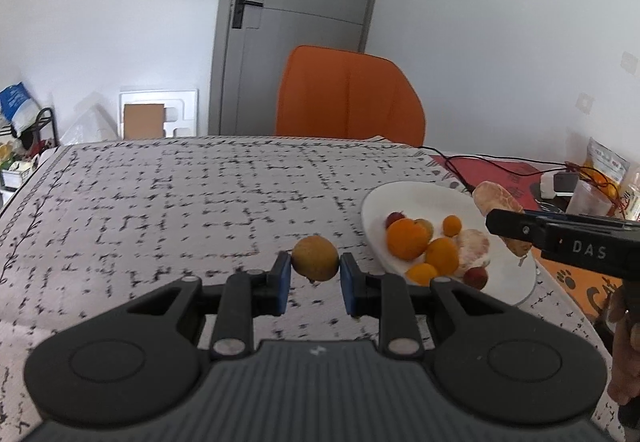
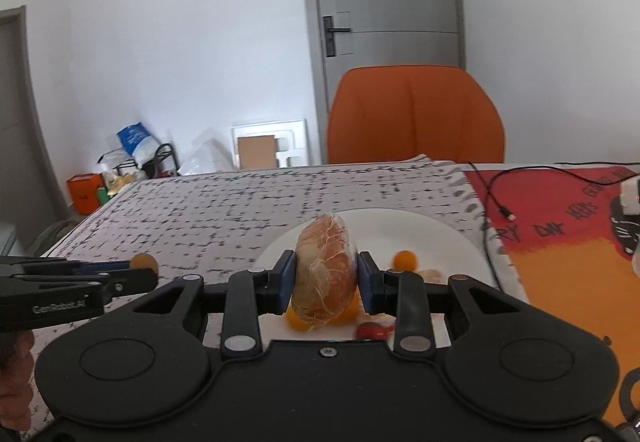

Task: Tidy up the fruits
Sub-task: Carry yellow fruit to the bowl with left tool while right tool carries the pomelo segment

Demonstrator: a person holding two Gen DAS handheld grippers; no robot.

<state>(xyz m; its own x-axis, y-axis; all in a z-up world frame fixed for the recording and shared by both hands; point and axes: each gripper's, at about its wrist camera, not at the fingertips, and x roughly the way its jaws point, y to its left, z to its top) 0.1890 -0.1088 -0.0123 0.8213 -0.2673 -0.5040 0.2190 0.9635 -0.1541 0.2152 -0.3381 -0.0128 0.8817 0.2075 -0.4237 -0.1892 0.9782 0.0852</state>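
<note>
My left gripper point(image 1: 315, 276) is shut on a small brownish-yellow round fruit point(image 1: 315, 258), held above the patterned tablecloth left of the white plate point(image 1: 404, 197). On the plate lie several oranges point(image 1: 407, 238), small red fruits and a peeled citrus piece point(image 1: 474, 248). My right gripper point(image 2: 326, 276) is shut on a large peeled pomelo segment point(image 2: 326, 274), held over the near part of the plate point(image 2: 440, 238). In the left wrist view the right gripper point(image 1: 516, 232) comes in from the right with the segment point(image 1: 494, 195). The left gripper point(image 2: 138, 274) with its fruit point(image 2: 144, 262) shows at the left of the right wrist view.
An orange chair point(image 1: 348, 97) stands at the table's far edge before a grey door point(image 1: 296, 1). A red and orange mat point(image 2: 560, 242) with cables, a small device and snack packets point(image 1: 604, 165) lies right of the plate. Boxes and a rack stand on the floor at the left.
</note>
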